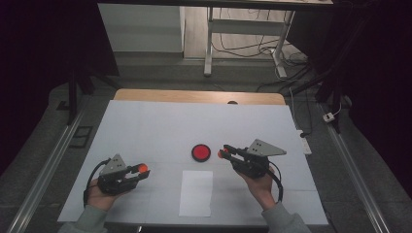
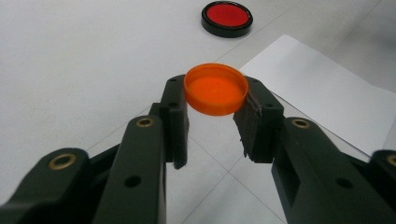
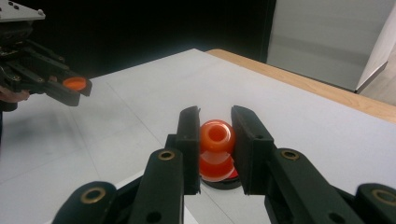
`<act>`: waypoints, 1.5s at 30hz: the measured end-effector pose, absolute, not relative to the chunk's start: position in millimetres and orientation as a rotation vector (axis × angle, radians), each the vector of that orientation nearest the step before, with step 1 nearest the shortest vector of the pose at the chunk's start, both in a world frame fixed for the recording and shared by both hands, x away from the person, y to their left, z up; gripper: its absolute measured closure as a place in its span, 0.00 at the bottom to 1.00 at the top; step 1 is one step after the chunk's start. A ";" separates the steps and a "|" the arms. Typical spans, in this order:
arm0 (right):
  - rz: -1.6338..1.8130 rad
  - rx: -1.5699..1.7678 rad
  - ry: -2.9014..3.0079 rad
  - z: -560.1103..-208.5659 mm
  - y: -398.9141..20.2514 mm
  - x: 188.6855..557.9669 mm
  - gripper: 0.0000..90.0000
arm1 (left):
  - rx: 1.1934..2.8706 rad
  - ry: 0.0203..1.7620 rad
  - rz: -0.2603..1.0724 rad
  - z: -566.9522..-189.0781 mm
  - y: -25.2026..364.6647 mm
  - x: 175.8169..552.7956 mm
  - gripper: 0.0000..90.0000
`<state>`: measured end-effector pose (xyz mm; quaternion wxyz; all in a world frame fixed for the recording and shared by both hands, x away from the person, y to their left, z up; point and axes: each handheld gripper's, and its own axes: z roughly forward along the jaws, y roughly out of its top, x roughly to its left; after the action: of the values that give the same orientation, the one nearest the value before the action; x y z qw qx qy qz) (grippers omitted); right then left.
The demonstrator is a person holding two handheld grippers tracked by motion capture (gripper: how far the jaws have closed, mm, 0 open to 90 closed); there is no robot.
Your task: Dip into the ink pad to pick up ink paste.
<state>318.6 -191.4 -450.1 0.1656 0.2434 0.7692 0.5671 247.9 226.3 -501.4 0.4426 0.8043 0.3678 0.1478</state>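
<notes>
Two claws hover over a white-covered table (image 1: 145,126) in a dark room. The left claw (image 2: 215,100) grips an orange cap (image 2: 215,88), open side up. The right claw (image 3: 215,140) clamps a small orange bottle (image 3: 216,136), mouth pointing at the cap, well apart. A red disc (image 1: 200,152) lies between them, nearer the right claw, beside a paper sheet (image 1: 196,192).
</notes>
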 end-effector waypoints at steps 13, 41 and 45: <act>1.614 0.689 2.200 -450.5 -184.1 322.6 0.81 | 2.002 0.915 0.367 -501.8 226.4 248.4 0.72; 1.560 0.741 2.243 -456.3 -162.6 353.4 0.81 | 2.013 0.911 0.359 -502.6 225.3 249.9 0.72; 1.552 0.733 2.257 -458.2 -155.7 359.0 0.81 | 2.013 0.911 0.358 -502.9 225.1 250.4 0.72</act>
<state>359.0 -155.7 -458.2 0.1525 0.2554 0.7866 0.5410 250.4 225.1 -502.9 0.4366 0.8090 0.3663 0.1438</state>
